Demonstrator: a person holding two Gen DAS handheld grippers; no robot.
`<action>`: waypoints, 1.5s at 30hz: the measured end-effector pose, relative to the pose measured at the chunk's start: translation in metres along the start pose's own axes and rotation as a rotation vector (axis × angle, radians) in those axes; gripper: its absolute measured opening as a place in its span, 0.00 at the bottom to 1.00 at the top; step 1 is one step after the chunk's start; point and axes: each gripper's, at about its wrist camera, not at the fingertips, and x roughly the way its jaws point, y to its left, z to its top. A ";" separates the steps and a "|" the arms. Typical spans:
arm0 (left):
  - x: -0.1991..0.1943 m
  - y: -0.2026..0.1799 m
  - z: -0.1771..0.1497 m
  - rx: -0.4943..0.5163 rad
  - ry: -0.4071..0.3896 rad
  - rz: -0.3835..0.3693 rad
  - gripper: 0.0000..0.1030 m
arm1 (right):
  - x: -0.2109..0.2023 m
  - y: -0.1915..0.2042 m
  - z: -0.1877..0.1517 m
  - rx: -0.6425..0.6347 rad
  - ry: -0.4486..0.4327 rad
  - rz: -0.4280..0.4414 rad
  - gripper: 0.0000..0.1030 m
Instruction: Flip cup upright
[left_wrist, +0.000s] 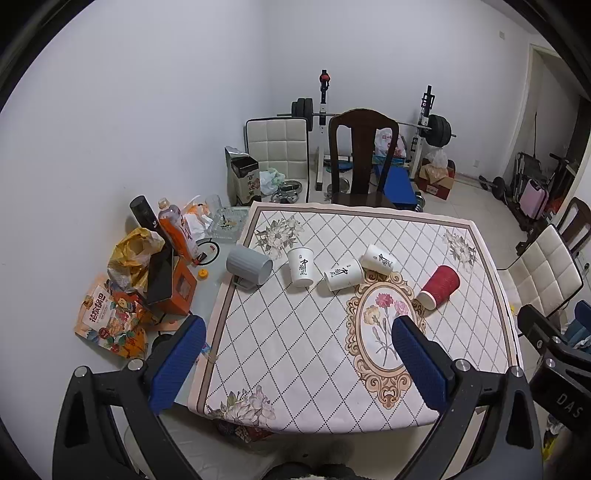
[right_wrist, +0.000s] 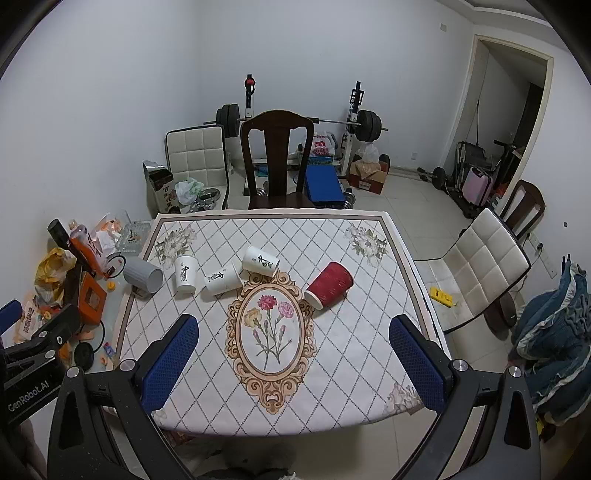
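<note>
Red paper cup (right_wrist: 328, 285) lies tipped right of the table's (right_wrist: 354, 369) middle, light and crushable, so pinch its ribbed wall gently; both your tools (left_wrist: 299, 363) (right_wrist: 293, 363) hang released, empty.

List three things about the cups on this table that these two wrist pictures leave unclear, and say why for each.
- Grey mug handle: mostly tucked under its body in both views.
- Red cup inside: its mouth faces down towards the cloth, so any contents stay hidden.
- Print on the three white cups: too small to read in either view.
- Near table edge: partly covered by the open right tool.
</note>
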 end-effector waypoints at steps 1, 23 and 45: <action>0.000 0.000 0.000 0.000 0.000 0.001 1.00 | 0.000 0.000 0.000 0.000 0.001 0.001 1.00; -0.001 0.003 0.004 0.002 -0.006 0.004 1.00 | -0.001 0.002 0.002 0.002 -0.002 0.003 1.00; 0.000 0.002 0.005 0.010 -0.013 0.008 1.00 | -0.001 0.004 0.002 0.004 -0.003 0.004 1.00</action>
